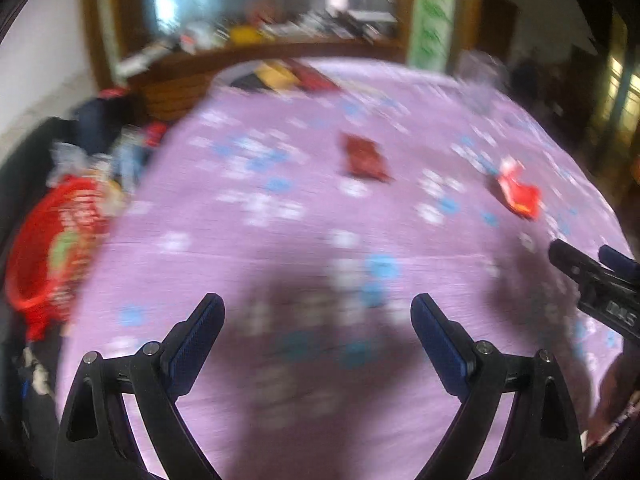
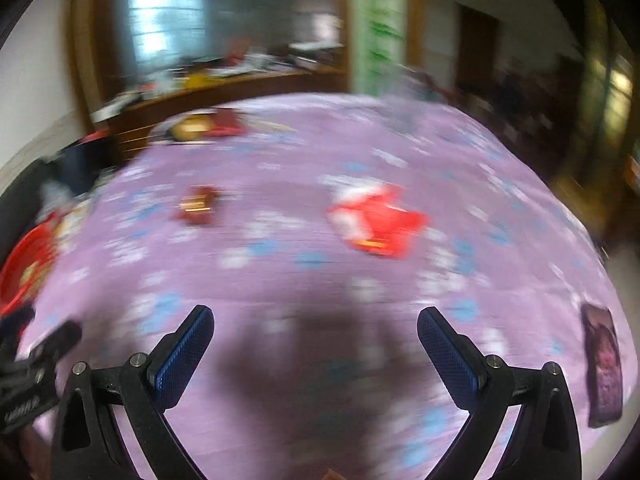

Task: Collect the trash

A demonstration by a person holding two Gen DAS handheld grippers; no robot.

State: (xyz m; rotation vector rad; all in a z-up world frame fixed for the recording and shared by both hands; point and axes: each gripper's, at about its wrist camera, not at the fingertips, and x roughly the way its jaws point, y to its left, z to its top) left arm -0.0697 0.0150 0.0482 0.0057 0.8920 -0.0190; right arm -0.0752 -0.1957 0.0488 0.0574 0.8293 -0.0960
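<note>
Both views are motion-blurred. A dark red wrapper [image 1: 365, 158] and a bright red and white wrapper [image 1: 516, 188] lie on the purple flowered bedspread [image 1: 280, 240]. The right wrist view shows the same dark red wrapper [image 2: 198, 205], the red and white wrapper [image 2: 376, 218] and a dark purple packet [image 2: 604, 364] at the right edge. My left gripper [image 1: 318, 312] is open and empty above the bedspread. My right gripper [image 2: 316, 324] is open and empty too; it also shows in the left wrist view [image 1: 592, 280].
A red basket [image 1: 48, 248] holding some wrappers sits off the bed's left edge, also in the right wrist view [image 2: 20, 268]. A wooden headboard shelf [image 1: 256, 56] with clutter runs along the far side. Clothes are piled at the far left.
</note>
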